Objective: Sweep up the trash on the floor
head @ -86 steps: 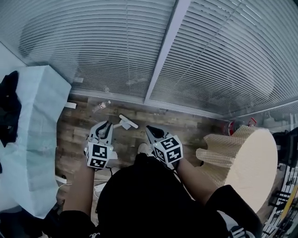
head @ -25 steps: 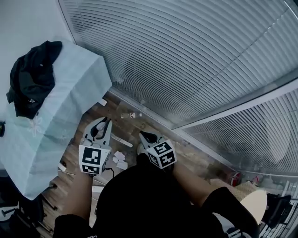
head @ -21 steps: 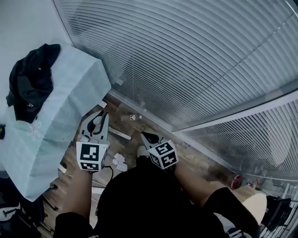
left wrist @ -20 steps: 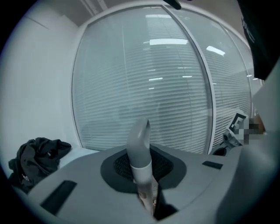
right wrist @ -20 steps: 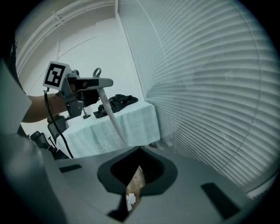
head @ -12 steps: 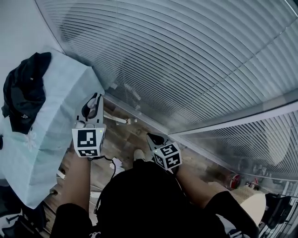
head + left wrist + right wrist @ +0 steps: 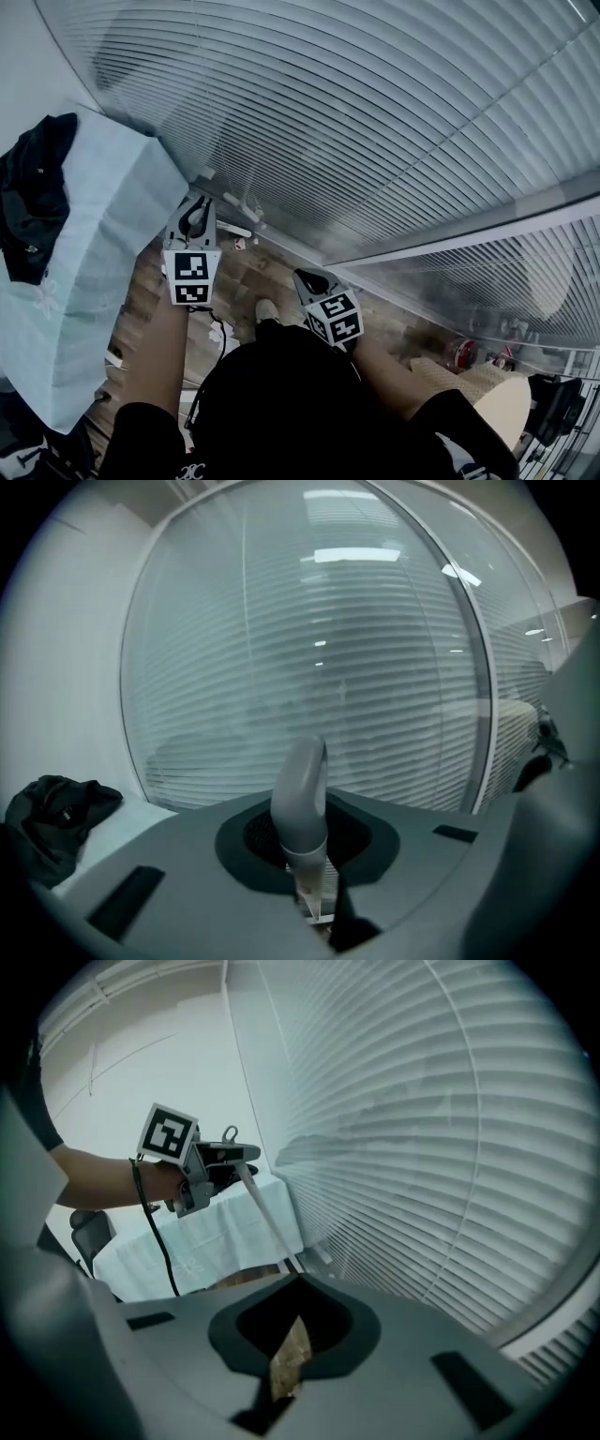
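Observation:
My left gripper (image 7: 194, 220) is shut on the grey top end of a broom handle (image 7: 300, 799). In the right gripper view, the left gripper (image 7: 220, 1159) is raised in front of the blinds. The white broom handle (image 7: 267, 1215) slants down from it to the floor by the wall. My right gripper (image 7: 307, 279) hangs lower over the wooden floor (image 7: 244, 277), its jaws shut with nothing between them. Small white scraps of trash (image 7: 215, 329) lie on the floor beside my foot. The broom's head is hidden.
A table under a pale blue cloth (image 7: 89, 281) stands at the left with a black garment (image 7: 33, 202) on it. A glass wall with blinds (image 7: 375, 122) runs along the far side. A tan round stool (image 7: 483, 398) and a red can (image 7: 461, 353) sit at the right.
My left gripper has risen and swung toward the blinds, carrying the broom handle. The head view has turned left. The right gripper has stayed roughly in place.

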`<state>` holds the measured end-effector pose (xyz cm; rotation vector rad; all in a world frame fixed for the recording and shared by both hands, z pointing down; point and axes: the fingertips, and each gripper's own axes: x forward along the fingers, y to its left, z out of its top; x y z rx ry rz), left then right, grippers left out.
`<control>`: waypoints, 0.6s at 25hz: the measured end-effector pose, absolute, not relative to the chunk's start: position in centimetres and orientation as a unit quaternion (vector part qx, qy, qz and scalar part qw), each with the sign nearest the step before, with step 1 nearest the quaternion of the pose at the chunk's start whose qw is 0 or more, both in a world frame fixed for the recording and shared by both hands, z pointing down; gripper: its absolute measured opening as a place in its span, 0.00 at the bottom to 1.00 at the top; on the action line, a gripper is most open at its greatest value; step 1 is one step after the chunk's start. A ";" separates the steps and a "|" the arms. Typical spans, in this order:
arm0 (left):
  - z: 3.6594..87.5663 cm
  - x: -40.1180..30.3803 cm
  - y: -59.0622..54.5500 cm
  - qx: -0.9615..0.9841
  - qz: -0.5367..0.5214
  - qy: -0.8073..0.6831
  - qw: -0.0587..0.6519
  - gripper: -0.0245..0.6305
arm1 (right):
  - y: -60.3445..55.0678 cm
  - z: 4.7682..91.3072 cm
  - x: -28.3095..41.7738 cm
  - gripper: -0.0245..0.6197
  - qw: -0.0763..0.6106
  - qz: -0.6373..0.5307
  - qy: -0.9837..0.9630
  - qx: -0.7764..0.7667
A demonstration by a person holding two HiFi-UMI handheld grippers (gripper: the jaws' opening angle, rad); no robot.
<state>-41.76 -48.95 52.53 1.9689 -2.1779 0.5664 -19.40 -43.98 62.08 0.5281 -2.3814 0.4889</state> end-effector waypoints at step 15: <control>58.1 -37.6 -40.6 0.666 0.226 -0.699 0.126 0.11 | -41.1 62.3 -21.1 0.05 0.334 0.150 -0.919 0.148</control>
